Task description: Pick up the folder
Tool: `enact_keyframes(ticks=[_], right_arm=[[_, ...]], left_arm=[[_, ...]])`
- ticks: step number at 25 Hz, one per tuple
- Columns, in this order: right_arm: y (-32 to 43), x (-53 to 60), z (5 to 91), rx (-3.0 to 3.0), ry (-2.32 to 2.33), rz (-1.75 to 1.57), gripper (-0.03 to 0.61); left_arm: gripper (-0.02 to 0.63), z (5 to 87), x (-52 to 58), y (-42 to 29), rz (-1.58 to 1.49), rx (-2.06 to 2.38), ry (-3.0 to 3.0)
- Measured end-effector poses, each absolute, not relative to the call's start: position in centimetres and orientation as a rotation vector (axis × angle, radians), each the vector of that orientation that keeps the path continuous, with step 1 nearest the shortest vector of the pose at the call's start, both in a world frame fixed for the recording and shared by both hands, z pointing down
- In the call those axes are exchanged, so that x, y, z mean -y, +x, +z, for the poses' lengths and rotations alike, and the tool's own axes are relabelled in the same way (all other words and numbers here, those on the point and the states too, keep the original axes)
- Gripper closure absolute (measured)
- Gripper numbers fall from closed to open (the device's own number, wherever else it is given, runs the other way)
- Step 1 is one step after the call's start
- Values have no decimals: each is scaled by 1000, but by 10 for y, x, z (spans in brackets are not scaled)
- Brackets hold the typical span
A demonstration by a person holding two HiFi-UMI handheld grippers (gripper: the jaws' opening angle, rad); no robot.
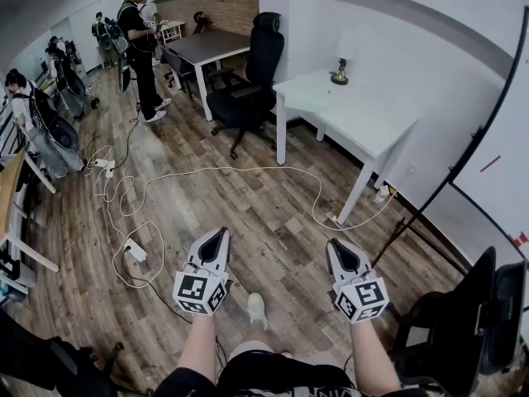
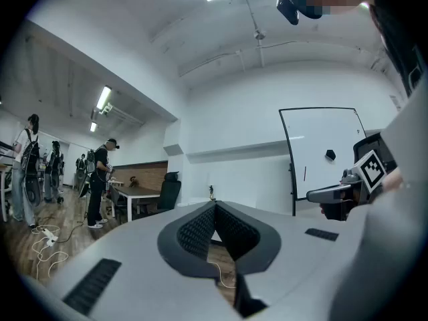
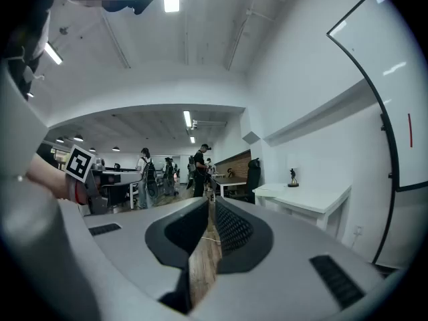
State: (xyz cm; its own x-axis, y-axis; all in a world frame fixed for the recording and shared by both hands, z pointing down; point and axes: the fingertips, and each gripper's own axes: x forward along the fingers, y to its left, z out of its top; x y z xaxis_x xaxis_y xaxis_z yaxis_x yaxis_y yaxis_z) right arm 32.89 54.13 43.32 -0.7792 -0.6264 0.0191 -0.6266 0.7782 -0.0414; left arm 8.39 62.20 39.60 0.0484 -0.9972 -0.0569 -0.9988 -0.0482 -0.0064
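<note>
No folder shows in any view. My left gripper (image 1: 221, 233) is held level above the wooden floor at the lower middle, and its jaws meet at the tips with nothing between them (image 2: 215, 207). A little to its right, my right gripper (image 1: 334, 244) is also level and shut on nothing (image 3: 211, 200). Both point across the room toward a white desk (image 1: 355, 114), which carries only a small dark figurine (image 1: 340, 74).
A black office chair (image 1: 252, 81) stands left of the white desk, with a dark table (image 1: 207, 46) behind it. A person (image 1: 140, 48) stands at the back left. White cables (image 1: 124, 197) and a power strip (image 1: 135, 252) lie on the floor. Another black chair (image 1: 463, 329) is close at the lower right.
</note>
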Motion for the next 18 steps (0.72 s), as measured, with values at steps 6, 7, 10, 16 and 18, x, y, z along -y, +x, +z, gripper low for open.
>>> enact_keyframes(ticks=[6, 7, 10, 16, 18], right_arm=[[311, -483, 444, 2928, 1104, 84, 534], [306, -472, 446, 2922, 1105, 85, 534], [292, -444, 452, 2901, 1115, 97, 534], [257, -380, 452, 2877, 1156, 138, 534], [244, -358, 453, 2877, 1167, 161, 534]], left_arm=[[600, 410, -570, 59, 63, -2148, -2262], [600, 413, -561, 53, 64, -2153, -2264], [600, 423, -534, 32, 66, -2175, -2273], [600, 428, -468, -10, 60, -2180, -2316], [600, 429, -444, -24, 58, -2174, -2333]])
